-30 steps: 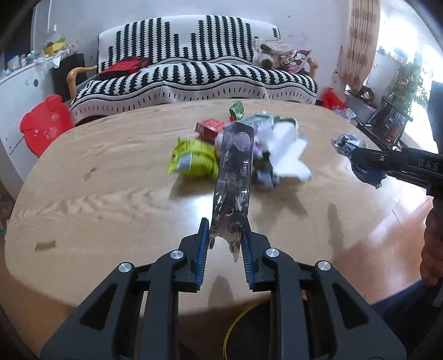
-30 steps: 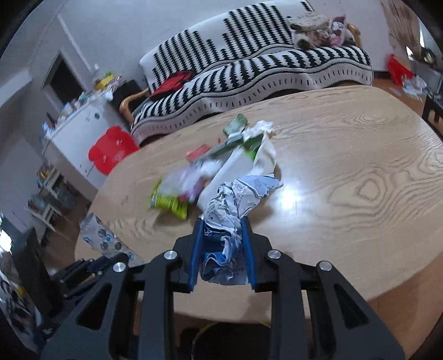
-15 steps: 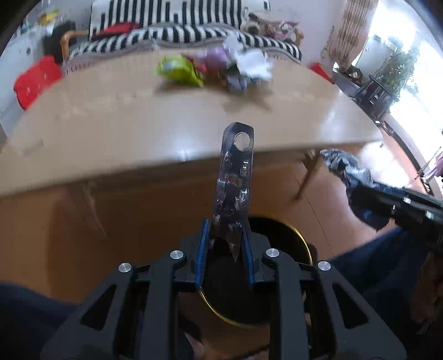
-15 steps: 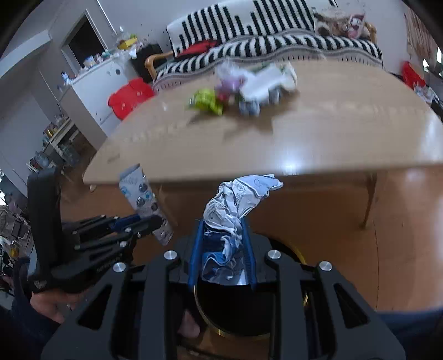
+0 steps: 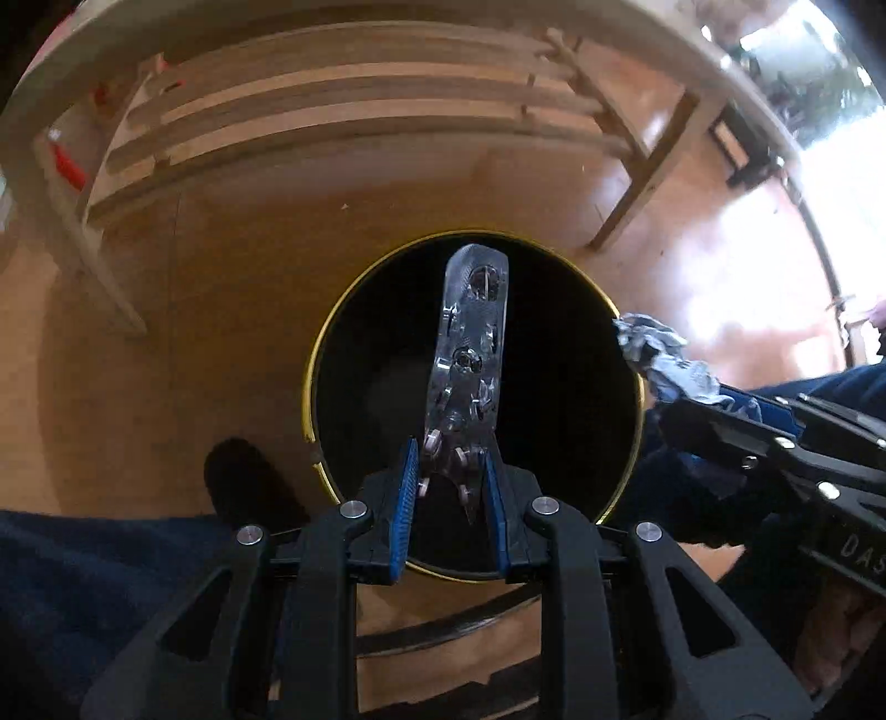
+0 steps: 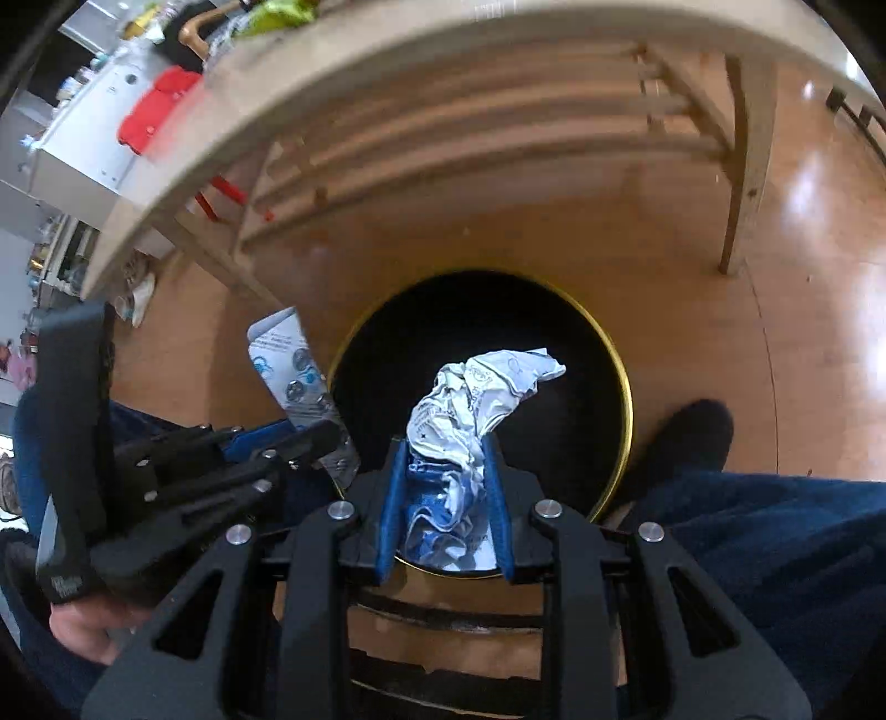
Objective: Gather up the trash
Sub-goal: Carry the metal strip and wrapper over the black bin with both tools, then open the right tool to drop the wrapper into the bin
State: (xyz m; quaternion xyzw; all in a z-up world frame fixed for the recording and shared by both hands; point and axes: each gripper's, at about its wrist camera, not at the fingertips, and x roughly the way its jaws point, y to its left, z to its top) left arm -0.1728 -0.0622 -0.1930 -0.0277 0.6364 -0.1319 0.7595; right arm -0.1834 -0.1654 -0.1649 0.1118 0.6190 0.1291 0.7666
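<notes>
Left tongs (image 5: 453,487): clamped on a blister pack (image 5: 470,354), gripped at its lower end; the pack stands up out of the blue pads and leans slightly right.
Blister pack: clear plastic with foil backing, its upper end rounded; from the left wrist view it sits right over the dark mouth of the bin (image 5: 620,310). From the right wrist view the same pack (image 6: 293,371) shows its white printed side, just at the bin's left rim.
Right tongs (image 6: 443,498): clamped on a wrapper (image 6: 476,399), crumpled, white with blue print, bulging up between the pads and spilling to the right.
Wrapper: held above the bin opening, near its middle in the right wrist view; in the left wrist view it (image 5: 659,360) hangs at the bin's right rim.
Tongs to each other: side by side over the bin, apart, both pointing steeply down.
Bin (image 6: 623,387): round, black inside, thin gold rim, standing on the wooden floor (image 6: 692,266); its inside is too dark to see anything in it.
Person: dark blue trouser legs (image 6: 775,543) either side of the bin, a dark shoe (image 6: 692,437) beside the rim, a hand (image 6: 83,626) on the left tool's grip.
Counter (image 6: 387,61): pale wooden edge curving overhead, its slats and legs beyond the bin.
On the counter: something yellow-green (image 6: 282,8), blurred, at the far edge.
</notes>
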